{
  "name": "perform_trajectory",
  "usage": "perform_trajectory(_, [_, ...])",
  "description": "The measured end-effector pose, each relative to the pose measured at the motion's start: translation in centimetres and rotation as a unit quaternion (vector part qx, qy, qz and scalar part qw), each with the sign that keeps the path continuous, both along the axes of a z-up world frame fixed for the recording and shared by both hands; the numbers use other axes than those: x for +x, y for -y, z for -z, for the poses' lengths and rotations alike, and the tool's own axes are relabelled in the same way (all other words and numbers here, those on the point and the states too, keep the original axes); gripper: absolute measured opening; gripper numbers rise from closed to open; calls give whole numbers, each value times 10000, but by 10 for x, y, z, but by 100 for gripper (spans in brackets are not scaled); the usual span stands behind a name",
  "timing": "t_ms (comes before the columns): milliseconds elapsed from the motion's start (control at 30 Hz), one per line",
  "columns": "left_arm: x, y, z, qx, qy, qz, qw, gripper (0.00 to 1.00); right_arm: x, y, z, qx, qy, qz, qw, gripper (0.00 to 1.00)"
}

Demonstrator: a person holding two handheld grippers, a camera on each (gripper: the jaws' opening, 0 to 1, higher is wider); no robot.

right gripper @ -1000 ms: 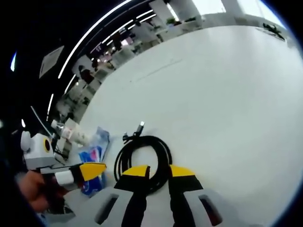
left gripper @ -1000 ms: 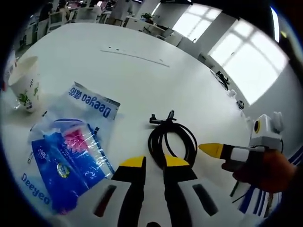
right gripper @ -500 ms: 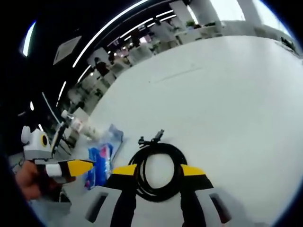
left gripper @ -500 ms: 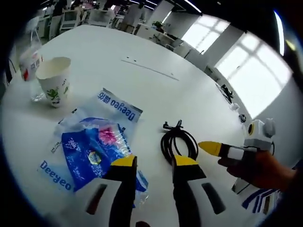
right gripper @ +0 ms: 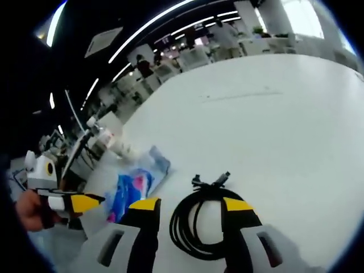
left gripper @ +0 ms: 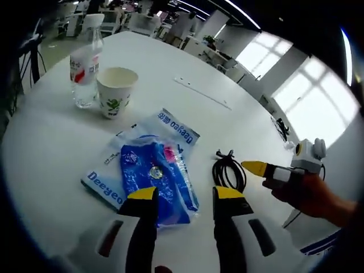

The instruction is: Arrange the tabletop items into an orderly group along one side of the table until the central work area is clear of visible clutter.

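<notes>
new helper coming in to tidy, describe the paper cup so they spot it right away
On the round white table, look to the far side from the coiled black cable, past the blue Deeyeo packet. The paper cup stands upright there beside a clear plastic bottle. It is the open-topped white one with green print on its side, shorter than the bottle.

Things laid out on the desk

In the left gripper view the bottle stands touching the cup; nearer lies the packet, with the coiled cable to its right, apart from it.
</notes>
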State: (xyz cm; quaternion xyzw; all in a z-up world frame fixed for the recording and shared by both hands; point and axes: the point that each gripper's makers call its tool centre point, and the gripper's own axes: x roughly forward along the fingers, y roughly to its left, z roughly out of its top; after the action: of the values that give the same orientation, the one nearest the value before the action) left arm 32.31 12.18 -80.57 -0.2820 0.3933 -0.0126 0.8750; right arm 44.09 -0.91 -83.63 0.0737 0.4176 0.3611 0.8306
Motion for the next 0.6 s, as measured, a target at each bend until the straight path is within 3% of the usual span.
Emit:
perform_trajectory(333, [-23,-8,12,-154,-235,-298,9992,36,-10,-31,-6,-39,69,-521,9986,41])
perform_trajectory(600, [-37,-11,30,-527,-438,-671,9954,36,-19,-66,-11,-108,148,-1139,9933,40])
